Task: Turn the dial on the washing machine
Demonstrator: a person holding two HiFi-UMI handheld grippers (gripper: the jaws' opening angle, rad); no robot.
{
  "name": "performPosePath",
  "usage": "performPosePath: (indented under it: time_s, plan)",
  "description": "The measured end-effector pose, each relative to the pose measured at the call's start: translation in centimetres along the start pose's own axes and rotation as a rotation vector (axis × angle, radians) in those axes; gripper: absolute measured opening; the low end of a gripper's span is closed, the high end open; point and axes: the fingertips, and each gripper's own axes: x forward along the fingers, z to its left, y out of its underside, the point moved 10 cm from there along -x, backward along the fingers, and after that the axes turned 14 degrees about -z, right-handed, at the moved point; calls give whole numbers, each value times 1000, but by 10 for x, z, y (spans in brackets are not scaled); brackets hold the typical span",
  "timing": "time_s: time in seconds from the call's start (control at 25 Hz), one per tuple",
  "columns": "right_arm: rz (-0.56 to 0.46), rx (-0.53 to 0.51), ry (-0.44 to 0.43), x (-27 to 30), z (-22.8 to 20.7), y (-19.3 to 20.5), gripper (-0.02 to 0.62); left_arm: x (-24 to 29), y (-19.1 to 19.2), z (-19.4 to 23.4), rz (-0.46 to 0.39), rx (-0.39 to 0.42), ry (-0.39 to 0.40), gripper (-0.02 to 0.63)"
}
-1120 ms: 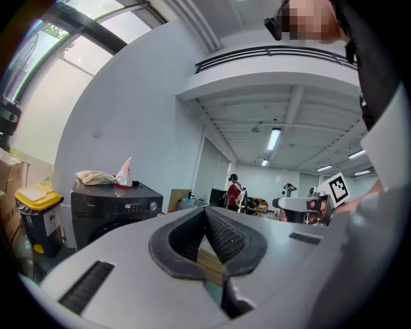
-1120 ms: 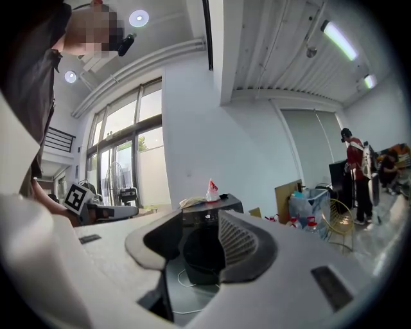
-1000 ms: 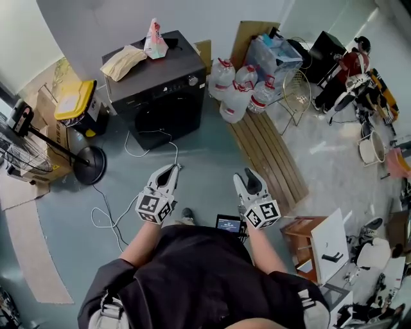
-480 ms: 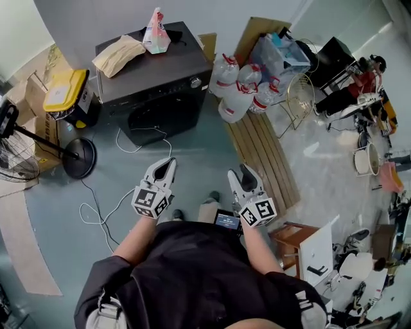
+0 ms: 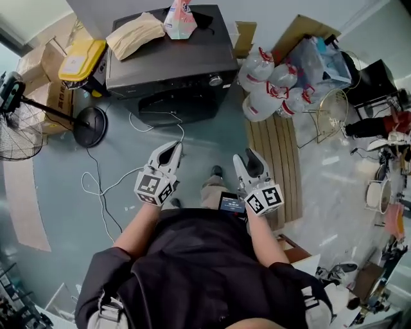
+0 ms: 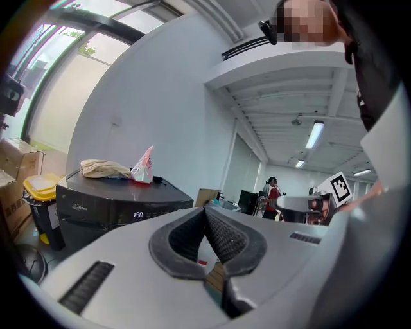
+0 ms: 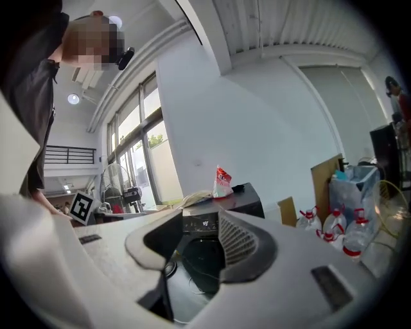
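Observation:
The dark front-loading washing machine stands against the far wall, with its round silver dial at the right end of the control panel. Both grippers are held out level over the floor, well short of the machine. My left gripper has its fingertips touching and nothing between them; in the left gripper view the machine lies ahead to the left. My right gripper is open and empty; in the right gripper view the machine's panel and door show through the gap.
A beige cloth and a pink bag lie on the machine's top. Water jugs and a wooden pallet are to its right. A yellow-lidded bin, a floor fan and a loose white cable are on the left.
Both grippers have travelled forward with the person toward the washing machine, which now sits nearer and more central. The jaws look the same as before.

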Motion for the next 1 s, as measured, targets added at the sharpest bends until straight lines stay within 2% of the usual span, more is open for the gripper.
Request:
performPosePath:
  time_s: [0.24,0.48,0.72,0.88,1.0]
  plan:
    - [76,56,-148,46,-72,1,161,45,8,-2,-3,-12,-170,-6]
    - [146,147,-229,76,-130,17,161,69,9,-13,-13,50,-321,-6]
    - [129,98,-269,110,-160,20,163,91,14,-18,-42,66,-395,-6]
    - [110,72,-285,134,-168,28,163,104,24,-11,-42,72,-402,-6]
    - [91,44,-280,150,-172,36,167,108,39,0,-49,40,-411,-6]
